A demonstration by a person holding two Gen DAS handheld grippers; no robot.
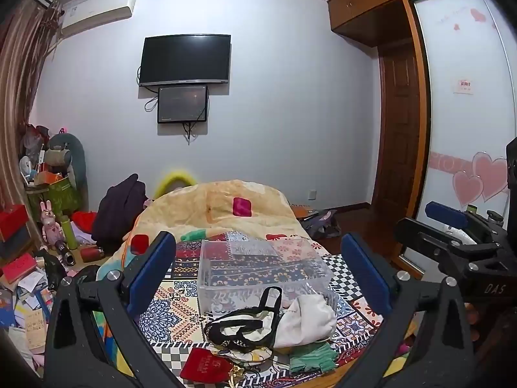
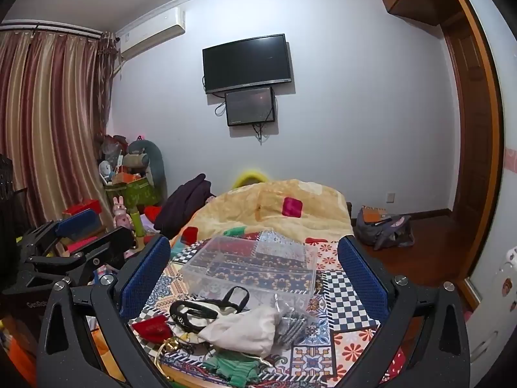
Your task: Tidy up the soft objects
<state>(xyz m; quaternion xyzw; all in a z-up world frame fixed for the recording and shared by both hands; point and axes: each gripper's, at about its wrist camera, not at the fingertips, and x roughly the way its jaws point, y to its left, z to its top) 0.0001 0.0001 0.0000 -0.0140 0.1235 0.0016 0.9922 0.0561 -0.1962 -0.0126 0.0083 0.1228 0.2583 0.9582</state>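
Observation:
A clear plastic box (image 1: 258, 268) (image 2: 255, 265) stands empty on the patterned bedspread. In front of it lies a heap of soft things: a white cloth bag (image 1: 310, 320) (image 2: 242, 326), a black-trimmed tote (image 1: 245, 323) (image 2: 197, 310), a red pouch (image 1: 203, 365) (image 2: 152, 326), a green cloth (image 1: 310, 359) (image 2: 236, 368) and a clear packet of grey items (image 2: 290, 323). My left gripper (image 1: 261, 262) is open above the heap, holding nothing. My right gripper (image 2: 255, 265) is open, also empty, and shows at the right in the left wrist view (image 1: 452, 236).
A yellow quilt (image 1: 219, 207) is bunched at the far end of the bed. Cluttered boxes, toys and papers (image 1: 38, 242) fill the floor on the left. A bag (image 2: 384, 229) lies on the wooden floor at right, near the wardrobe door (image 1: 465, 113).

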